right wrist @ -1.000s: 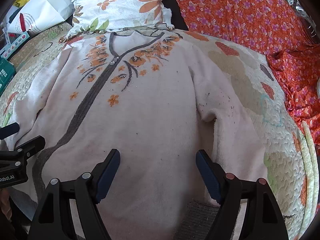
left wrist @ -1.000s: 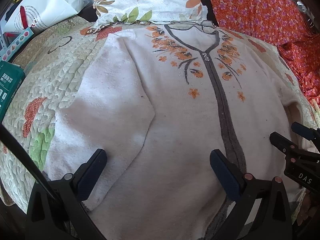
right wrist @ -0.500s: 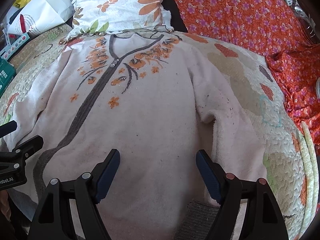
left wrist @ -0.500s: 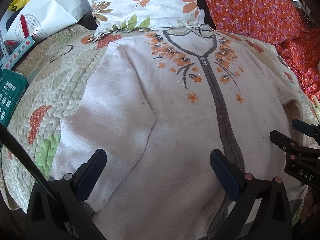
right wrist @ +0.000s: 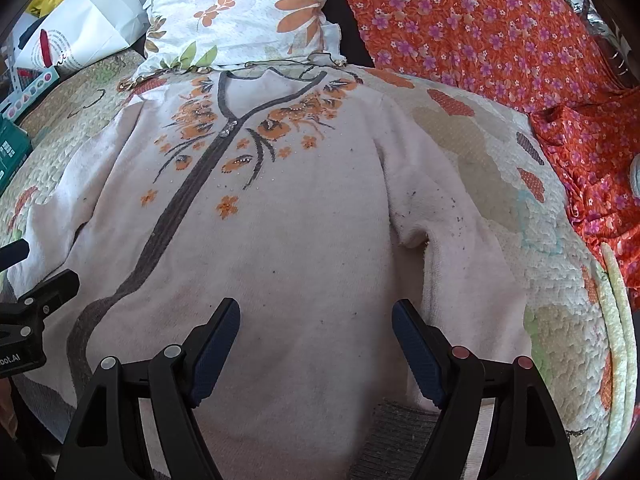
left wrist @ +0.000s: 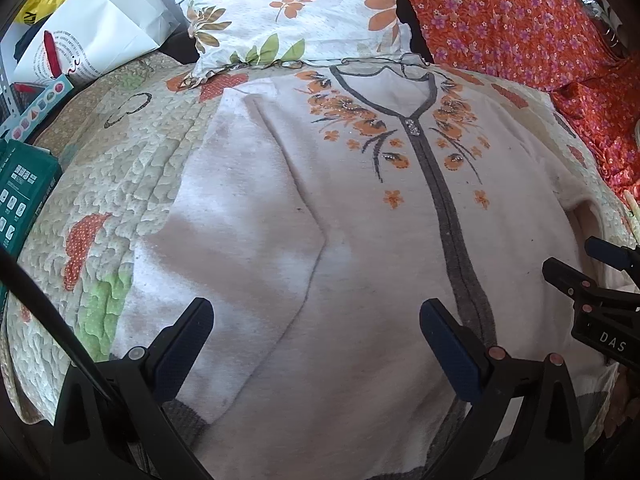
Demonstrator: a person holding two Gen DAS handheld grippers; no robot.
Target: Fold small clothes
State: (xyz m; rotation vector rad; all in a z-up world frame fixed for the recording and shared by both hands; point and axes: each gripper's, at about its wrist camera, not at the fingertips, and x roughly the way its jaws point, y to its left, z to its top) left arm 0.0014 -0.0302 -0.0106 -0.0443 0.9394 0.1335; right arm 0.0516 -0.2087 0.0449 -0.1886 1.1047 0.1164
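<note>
We see a pale pink cardigan with a grey placket, grey neckline trim and grey hem band, and orange flowers on dark grey stems across the chest. Under it lies a cream quilt with orange dotted patches and a light green one on the left. At the far end we see a white pillow printed with orange and grey flowers and green leaves. On the right is an orange-red cloth with small purple flowers. Far left we see a white bag with a red mark, and a green box. The gripper pads are dark blue on black.
</note>
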